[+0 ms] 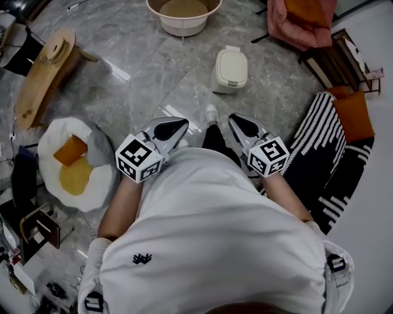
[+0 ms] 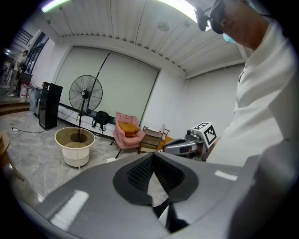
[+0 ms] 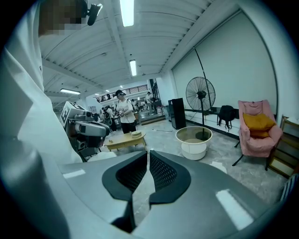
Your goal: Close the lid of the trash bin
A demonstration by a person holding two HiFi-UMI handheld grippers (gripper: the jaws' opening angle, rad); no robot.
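Note:
A small cream trash bin point(image 1: 230, 70) stands on the grey marble floor just ahead of the person's feet. From above I see its flat lid lying level over the top. Both grippers are held close to the person's body, well short of the bin and above the floor. The left gripper point(image 1: 178, 127) points toward the bin from the left, its jaws shut with the tips meeting and nothing between them point(image 2: 153, 156). To the right, the right gripper point(image 1: 236, 121) is also shut and empty point(image 3: 148, 154). Neither gripper view shows the bin clearly.
A white round tub point(image 1: 184, 15) stands beyond the bin, with a pink armchair point(image 1: 301, 21) and a wooden rack point(image 1: 341, 58) at the right. A wooden stool point(image 1: 46, 76) and egg-shaped cushion point(image 1: 77, 168) lie left. A striped rug point(image 1: 325, 159) with an orange cushion point(image 1: 353, 113) lies right.

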